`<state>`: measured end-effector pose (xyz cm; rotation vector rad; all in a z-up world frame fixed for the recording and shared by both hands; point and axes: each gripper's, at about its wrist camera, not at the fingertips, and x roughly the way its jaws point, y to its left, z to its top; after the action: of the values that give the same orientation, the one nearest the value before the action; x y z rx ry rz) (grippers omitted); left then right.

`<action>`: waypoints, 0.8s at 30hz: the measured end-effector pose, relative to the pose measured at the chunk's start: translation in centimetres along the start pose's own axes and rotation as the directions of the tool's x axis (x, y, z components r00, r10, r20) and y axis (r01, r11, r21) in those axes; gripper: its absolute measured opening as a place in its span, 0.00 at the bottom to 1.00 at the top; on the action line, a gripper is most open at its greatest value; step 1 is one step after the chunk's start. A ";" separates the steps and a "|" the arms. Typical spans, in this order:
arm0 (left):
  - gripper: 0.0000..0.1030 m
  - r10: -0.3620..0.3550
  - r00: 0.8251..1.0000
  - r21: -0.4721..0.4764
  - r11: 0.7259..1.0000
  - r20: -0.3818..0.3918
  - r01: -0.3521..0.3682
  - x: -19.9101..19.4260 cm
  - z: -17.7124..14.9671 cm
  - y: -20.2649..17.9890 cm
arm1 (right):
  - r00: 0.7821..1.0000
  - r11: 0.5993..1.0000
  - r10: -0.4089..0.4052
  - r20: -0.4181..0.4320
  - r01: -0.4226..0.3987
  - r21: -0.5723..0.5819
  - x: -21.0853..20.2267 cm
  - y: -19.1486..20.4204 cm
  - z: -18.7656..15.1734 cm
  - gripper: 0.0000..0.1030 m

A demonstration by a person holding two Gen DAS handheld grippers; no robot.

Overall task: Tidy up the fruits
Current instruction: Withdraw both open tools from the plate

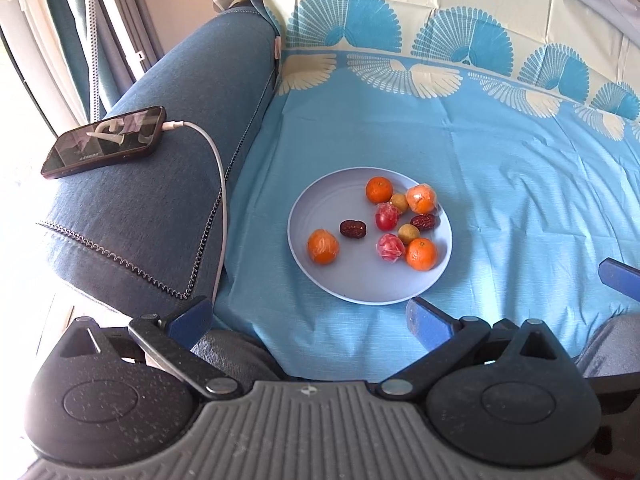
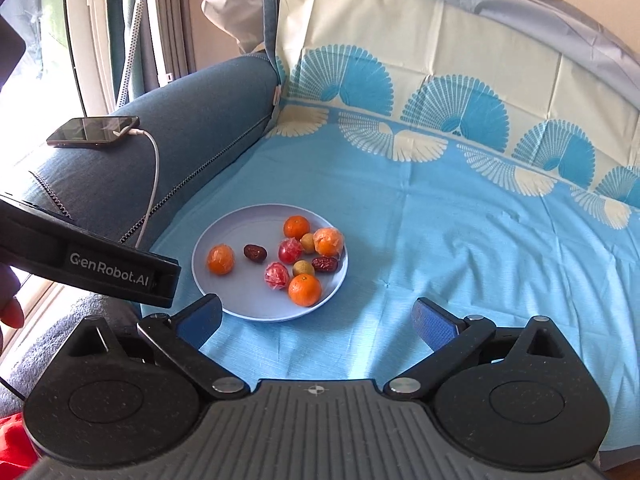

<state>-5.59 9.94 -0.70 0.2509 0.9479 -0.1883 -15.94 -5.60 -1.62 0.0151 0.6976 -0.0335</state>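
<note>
A lived-in room of a home: a blue upholstered sofa (image 1: 168,184) with stitched seams is draped in a light blue cloth (image 1: 500,184) printed with fan-shaped motifs. A phone (image 1: 105,142) lies charging on the sofa's arm, its white cable (image 1: 218,168) trailing down the side, while curtains (image 2: 120,40) hang at a bright window behind. A pale plate (image 1: 320,208) of small fruits sits on the covered seat.

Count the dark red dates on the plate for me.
2. One date lies toward the plate's left, beside the lone wrapped orange. The other date sits at the right, just below another wrapped orange. None looks hidden.
</note>
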 end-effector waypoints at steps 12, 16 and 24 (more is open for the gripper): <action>1.00 0.017 1.000 0.001 1.000 0.013 -0.017 -0.9 -0.2 0.1 | 0.999 1.000 -0.008 0.037 0.008 0.001 -1.4 0.0 -0.1 0.99; 1.00 0.008 1.000 -0.007 1.000 0.006 -0.007 -0.7 -0.2 0.3 | 0.999 1.000 -0.005 0.039 0.005 -0.007 -1.5 0.1 -0.1 0.99; 1.00 0.015 1.000 -0.004 1.000 0.013 -0.014 -0.7 -0.2 0.4 | 0.999 1.000 -0.002 0.036 0.002 -0.011 -1.4 0.2 0.0 0.99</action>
<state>-6.08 10.38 -0.19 0.2526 0.9334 -0.1745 -17.01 -5.39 -0.77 0.0036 0.6614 -0.0321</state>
